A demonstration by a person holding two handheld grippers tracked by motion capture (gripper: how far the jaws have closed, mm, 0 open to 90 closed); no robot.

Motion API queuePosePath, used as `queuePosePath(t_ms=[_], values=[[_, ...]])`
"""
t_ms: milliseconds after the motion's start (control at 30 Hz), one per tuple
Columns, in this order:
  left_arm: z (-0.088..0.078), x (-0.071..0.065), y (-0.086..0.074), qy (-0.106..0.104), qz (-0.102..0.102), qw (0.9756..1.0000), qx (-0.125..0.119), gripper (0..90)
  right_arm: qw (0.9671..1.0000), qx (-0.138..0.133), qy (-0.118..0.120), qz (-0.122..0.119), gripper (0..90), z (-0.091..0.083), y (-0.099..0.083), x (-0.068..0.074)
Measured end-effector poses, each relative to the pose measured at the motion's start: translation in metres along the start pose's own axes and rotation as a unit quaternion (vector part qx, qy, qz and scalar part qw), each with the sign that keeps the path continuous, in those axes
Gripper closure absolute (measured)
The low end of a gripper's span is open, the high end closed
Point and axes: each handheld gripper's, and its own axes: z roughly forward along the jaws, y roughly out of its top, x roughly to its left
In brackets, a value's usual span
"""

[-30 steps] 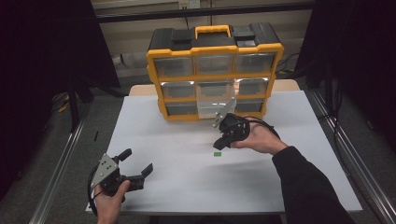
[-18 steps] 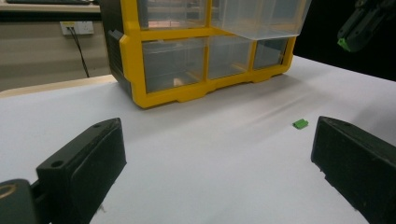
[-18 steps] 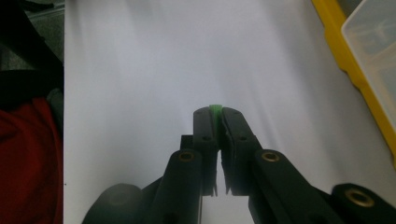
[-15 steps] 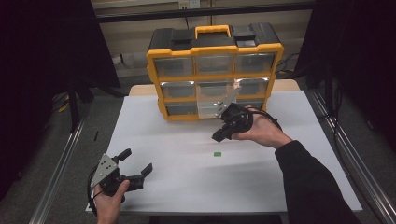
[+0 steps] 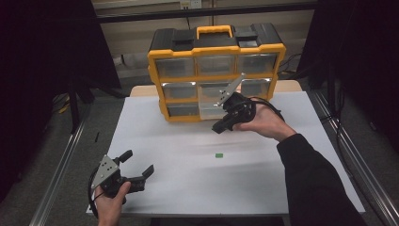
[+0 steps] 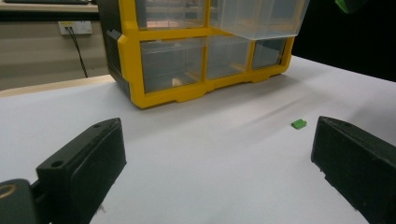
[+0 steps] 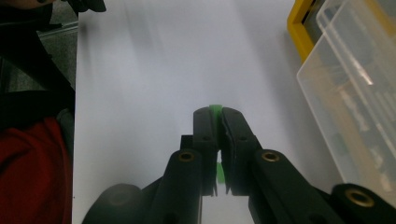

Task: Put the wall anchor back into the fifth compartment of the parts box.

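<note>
Here, a small green piece [image 7: 215, 110] is sitting clamped between the jaws of the right gripper [image 7: 215, 122].

The right gripper is hovering above the white table [image 5: 188, 188], just in front of the yellow-and-black drawer organiser [image 5: 214, 70], beside its pulled-out clear drawer [image 7: 348, 93]. A second green piece [image 5: 218, 155] is lying loose on the table, well apart from both grippers. The left gripper [image 5: 136, 167] is resting near the table's front left corner, jaws standing wide apart and gripping nothing. No writing is showing legibly on the organiser.
</note>
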Motion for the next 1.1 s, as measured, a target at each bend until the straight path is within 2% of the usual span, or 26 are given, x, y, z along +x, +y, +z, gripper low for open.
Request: queuePosePath(t_ms=[67, 433, 633, 1100], values=[[0.0, -0.001, 0.0, 0.0, -0.007, 1.0, -0.004, 3.0, 1.0, -0.002, -0.003, -0.001, 84.9, -0.004, 0.004, 0.0], [0.0, -0.001, 0.0, 0.0, -0.006, 1.0, -0.005, 3.0, 0.9997, -0.018, -0.015, -0.004, 84.9, -0.02, 0.02, -0.005], [0.0, 0.0, 0.0, 0.001, -0.006, 1.0, -0.004, 3.0, 0.9996, -0.017, -0.021, -0.007, 84.9, -0.025, 0.029, -0.008], [0.0, 0.001, 0.0, -0.001, -0.003, 1.0, -0.002, 3.0, 0.9978, -0.023, -0.061, 0.006, 84.8, -0.046, 0.049, -0.024]])
